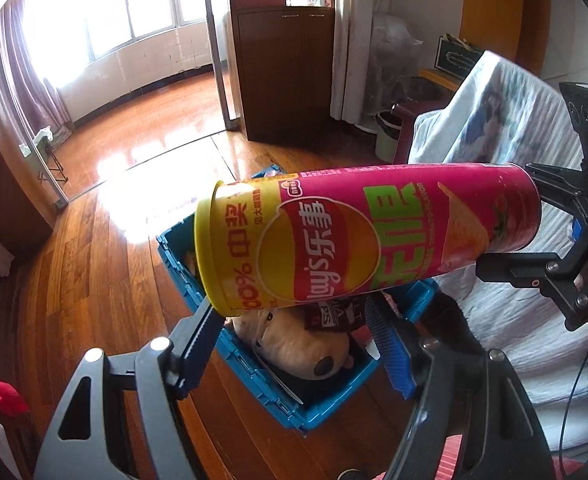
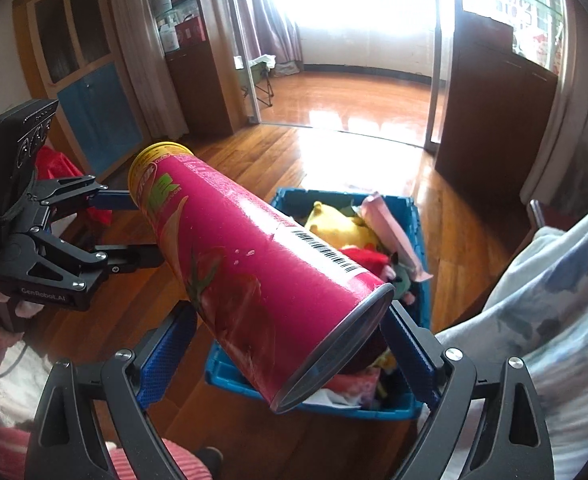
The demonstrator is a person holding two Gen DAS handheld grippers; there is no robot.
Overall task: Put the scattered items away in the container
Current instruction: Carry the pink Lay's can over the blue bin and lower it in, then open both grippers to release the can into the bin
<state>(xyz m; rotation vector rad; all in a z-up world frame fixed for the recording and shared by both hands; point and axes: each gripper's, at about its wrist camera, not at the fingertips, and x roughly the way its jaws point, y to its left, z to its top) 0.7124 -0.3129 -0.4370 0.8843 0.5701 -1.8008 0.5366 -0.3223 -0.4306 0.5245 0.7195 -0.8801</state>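
Wooden floor [image 1: 113, 280] lies under both tongs. Left gripper [image 1: 294, 344] clamps the chips can [image 1: 354, 236] at its yellow-lid end, right gripper [image 2: 289, 356] at its metal base. Blue container [image 2: 414, 216] waits just below, already crowded; uneven release could tip the can out.

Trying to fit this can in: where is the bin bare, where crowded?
Bin mostly crowded: yellow plush, pink packet and red toys pile up. A dark bare strip shows at the near corner beside the beige plush. Outside, wood floor toward the window is bare; bedding hems the other side.
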